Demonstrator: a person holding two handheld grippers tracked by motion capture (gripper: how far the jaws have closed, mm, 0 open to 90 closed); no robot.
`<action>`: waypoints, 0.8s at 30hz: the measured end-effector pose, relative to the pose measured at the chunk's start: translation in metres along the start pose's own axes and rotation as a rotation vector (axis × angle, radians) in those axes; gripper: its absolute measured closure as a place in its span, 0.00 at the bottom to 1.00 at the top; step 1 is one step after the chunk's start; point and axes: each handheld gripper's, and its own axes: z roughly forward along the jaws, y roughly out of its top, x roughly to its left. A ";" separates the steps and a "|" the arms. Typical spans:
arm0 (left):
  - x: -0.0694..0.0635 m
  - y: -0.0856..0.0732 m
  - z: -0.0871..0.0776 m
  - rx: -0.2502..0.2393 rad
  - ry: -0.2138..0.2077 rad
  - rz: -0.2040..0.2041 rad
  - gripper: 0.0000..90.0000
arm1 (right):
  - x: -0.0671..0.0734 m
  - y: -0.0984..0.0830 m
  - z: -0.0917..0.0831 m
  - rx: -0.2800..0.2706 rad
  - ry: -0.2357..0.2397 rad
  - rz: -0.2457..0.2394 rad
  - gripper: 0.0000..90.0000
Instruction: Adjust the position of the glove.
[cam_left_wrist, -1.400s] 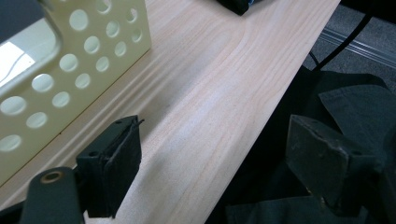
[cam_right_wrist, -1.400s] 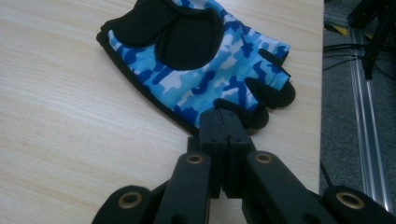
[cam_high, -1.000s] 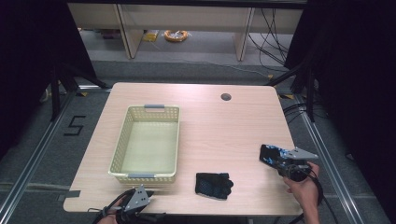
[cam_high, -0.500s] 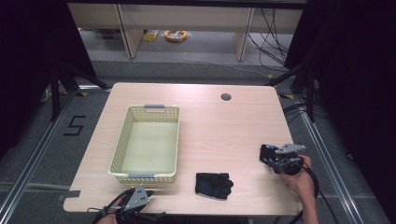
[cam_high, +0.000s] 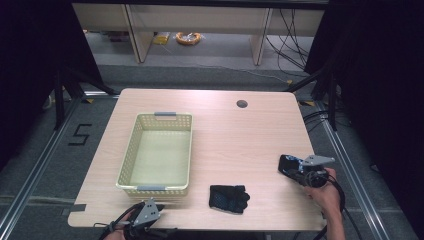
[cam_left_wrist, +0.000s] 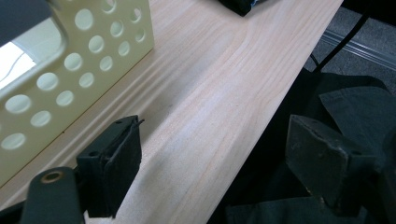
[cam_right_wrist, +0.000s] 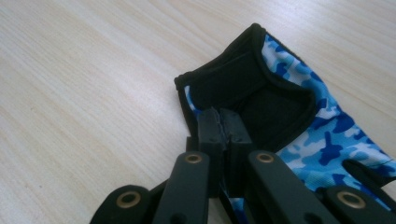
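Both right claw (cam_right_wrist: 223, 122) jaws pinch glove (cam_right_wrist: 299, 121) cuff.

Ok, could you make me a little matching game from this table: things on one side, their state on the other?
Things: 1 basket; 2 blue glove; 3 dark glove; 4 left claw.
States: A open, holding nothing; B pinched in the right claw; C cream, walls full of holes; D lying loose near the front edge.
Pairs: 1-C; 2-B; 3-D; 4-A.
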 end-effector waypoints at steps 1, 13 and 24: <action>0.000 0.000 0.000 -0.002 0.000 -0.002 0.20 | 0.001 0.001 -0.001 -0.016 -0.007 0.005 0.99; 0.001 0.000 0.000 0.003 0.007 0.001 0.20 | 0.030 0.048 -0.046 -0.224 -0.028 -0.158 0.99; 0.001 0.000 -0.001 -0.007 0.006 0.000 0.20 | 0.089 0.088 -0.047 -0.284 0.092 -0.268 0.99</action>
